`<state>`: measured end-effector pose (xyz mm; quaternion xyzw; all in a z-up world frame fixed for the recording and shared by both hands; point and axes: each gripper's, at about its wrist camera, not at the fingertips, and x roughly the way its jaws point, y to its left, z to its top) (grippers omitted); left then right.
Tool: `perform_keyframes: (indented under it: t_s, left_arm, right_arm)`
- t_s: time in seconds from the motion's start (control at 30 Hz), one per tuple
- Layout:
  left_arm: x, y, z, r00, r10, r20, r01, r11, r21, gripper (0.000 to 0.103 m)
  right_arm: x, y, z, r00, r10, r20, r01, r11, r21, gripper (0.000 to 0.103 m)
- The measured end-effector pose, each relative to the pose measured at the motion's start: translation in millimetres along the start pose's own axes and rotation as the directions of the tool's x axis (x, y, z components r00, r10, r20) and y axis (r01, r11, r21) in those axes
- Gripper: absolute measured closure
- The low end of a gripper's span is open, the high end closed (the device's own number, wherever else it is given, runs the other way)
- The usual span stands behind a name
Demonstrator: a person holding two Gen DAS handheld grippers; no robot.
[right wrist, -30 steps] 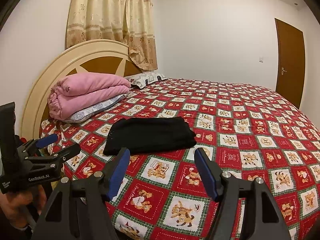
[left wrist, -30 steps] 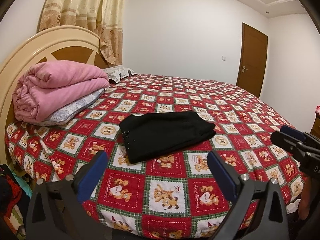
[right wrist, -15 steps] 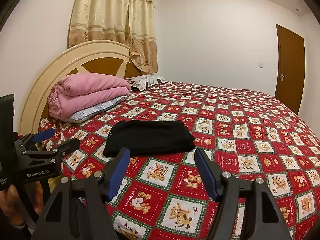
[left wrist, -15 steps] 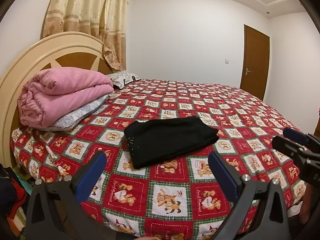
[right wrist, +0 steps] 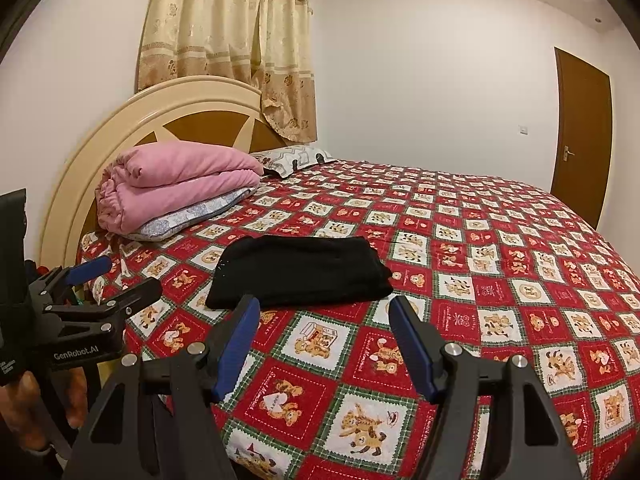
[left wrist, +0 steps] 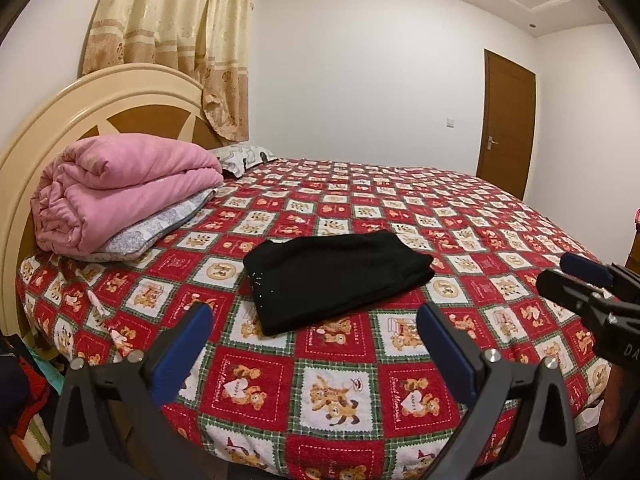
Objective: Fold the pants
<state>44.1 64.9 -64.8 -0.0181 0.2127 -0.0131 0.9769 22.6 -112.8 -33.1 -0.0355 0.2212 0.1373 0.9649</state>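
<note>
In the left wrist view, the left gripper (left wrist: pixel 314 334) fills the bottom of the frame with its blue-padded fingers (left wrist: pixel 184 342) spread wide apart and holding nothing. Just above the gap between them, at frame centre, lie the black pants (left wrist: pixel 334 276) — already folded into a compact rectangle, flat on the red teddy-bear bedspread (left wrist: pixel 336 392). At the right edge the right gripper (left wrist: pixel 576 284) juts in, its jaws parted too.

In the right wrist view, the right gripper (right wrist: pixel 324 324) sits at lower centre, fingers apart and clear of the cloth, with the pants (right wrist: pixel 298 272) directly above its tips in the picture. The left gripper (right wrist: pixel 120 280) shows at the left edge, hovering off the corner of the bed, a hand (right wrist: pixel 48 412) below it.

Farther out, upper left of both frames — a folded pink quilt (left wrist: pixel 124 186) rests on a pillow (left wrist: pixel 160 224) against the cream headboard (left wrist: pixel 132 94). A brown door (left wrist: pixel 508 124) stands at the right.
</note>
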Motion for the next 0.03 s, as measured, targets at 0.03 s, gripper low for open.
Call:
perform_keyframes:
  t_s: [0.03]
  left_arm:
    - [0.0, -0.7, 0.3, 1.0, -0.004, 0.002, 0.004, 1.0, 0.0, 0.0]
  right_arm:
    - [0.1, 0.3, 0.2, 1.0, 0.0, 0.0, 0.0, 1.0, 0.0, 0.035]
